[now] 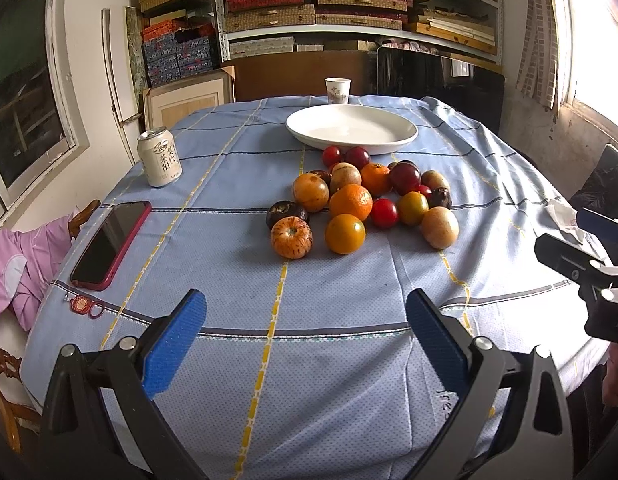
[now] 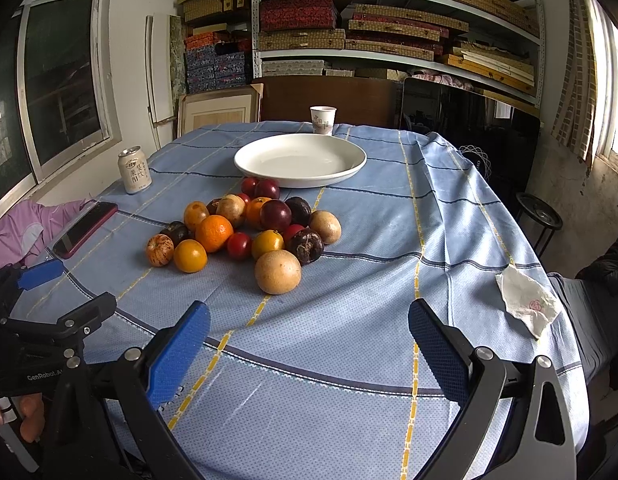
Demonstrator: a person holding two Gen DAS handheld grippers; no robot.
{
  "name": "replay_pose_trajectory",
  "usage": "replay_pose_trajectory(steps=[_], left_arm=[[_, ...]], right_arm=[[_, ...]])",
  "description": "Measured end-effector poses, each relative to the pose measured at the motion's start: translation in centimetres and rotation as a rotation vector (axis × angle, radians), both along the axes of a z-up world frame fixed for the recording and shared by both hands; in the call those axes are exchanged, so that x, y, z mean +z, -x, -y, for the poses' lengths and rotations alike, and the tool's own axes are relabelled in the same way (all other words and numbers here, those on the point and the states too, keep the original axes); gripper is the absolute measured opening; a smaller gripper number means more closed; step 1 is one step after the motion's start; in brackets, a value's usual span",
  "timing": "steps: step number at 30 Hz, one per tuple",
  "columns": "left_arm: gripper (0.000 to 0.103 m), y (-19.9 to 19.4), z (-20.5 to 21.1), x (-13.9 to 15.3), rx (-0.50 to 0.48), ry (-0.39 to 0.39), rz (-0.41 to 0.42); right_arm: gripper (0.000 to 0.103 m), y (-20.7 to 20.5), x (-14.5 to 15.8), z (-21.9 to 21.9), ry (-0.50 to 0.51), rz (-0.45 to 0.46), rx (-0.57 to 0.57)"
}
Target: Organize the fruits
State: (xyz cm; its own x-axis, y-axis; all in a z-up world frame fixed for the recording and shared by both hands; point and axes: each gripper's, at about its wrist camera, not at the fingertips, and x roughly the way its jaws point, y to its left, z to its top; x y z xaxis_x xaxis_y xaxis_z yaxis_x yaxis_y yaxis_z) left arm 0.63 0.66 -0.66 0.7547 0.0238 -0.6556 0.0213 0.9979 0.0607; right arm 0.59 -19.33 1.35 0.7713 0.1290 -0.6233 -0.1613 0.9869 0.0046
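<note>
White plate (image 1: 389, 142) empty, fruits (image 1: 351, 202) alongside

- One big white plate (image 2: 300, 160), far back on the table.
- One paper cup (image 2: 323, 120) just behind the plate.
- One drink can (image 2: 134, 169) on the left side.
- One phone (image 2: 85, 229) in a red case, on the left.
- One crumpled tissue (image 2: 527, 304) on the right.
- One small red key ring (image 1: 85, 305) near the phone.
- Two bright oranges (image 2: 213, 233).
- Three pale tan round fruits; the nearest one (image 2: 277, 272) is the biggest.
- One pile of fruits (image 1: 361, 196), about eighteen in all; some hide behind others.
</note>
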Motion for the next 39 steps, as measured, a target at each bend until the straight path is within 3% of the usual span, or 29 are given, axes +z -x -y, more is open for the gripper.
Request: replay_pose_trajectory(steps=[39], left_arm=[[0.098,0.11,0.09,-0.54,-0.002,0.008,-0.015]], right_arm=[[0.1,-0.17,-0.1,-0.15,0.0,-0.004,0.0]])
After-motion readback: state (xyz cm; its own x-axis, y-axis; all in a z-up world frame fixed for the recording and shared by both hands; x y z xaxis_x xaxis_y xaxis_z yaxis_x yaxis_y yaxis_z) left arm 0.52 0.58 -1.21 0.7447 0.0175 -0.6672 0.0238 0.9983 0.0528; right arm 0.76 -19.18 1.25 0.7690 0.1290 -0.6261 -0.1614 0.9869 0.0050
